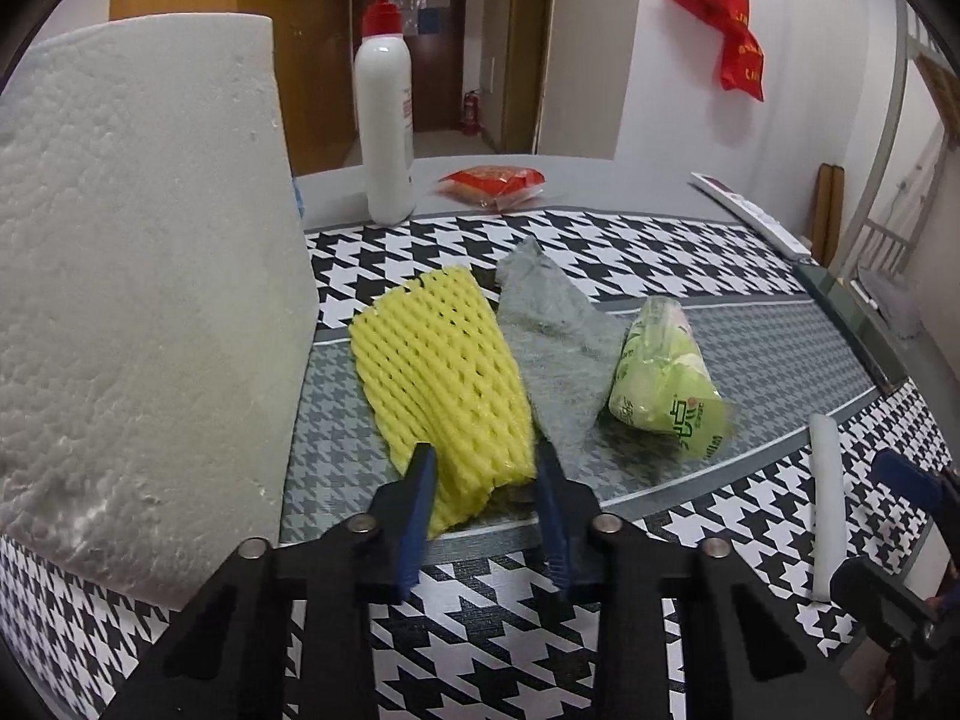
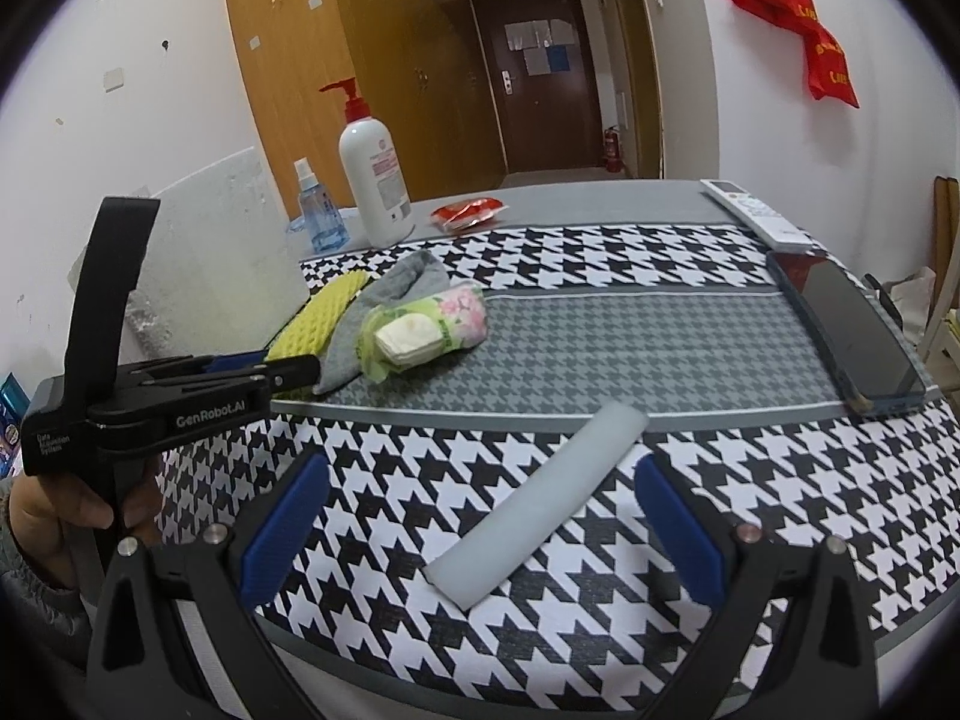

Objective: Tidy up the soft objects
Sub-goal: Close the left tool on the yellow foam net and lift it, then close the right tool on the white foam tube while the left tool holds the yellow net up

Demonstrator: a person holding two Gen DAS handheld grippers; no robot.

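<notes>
Left gripper: pinching the yellow foam net at its near end.
Right gripper: spread wide — white foam strip between its fingers, untouched.

On the bench the net, cloth and tissue pack lie side by side from left to right, the foam block left of the net, the pump bottle behind, and the tube nearer, between the right claw's fingers.
</notes>
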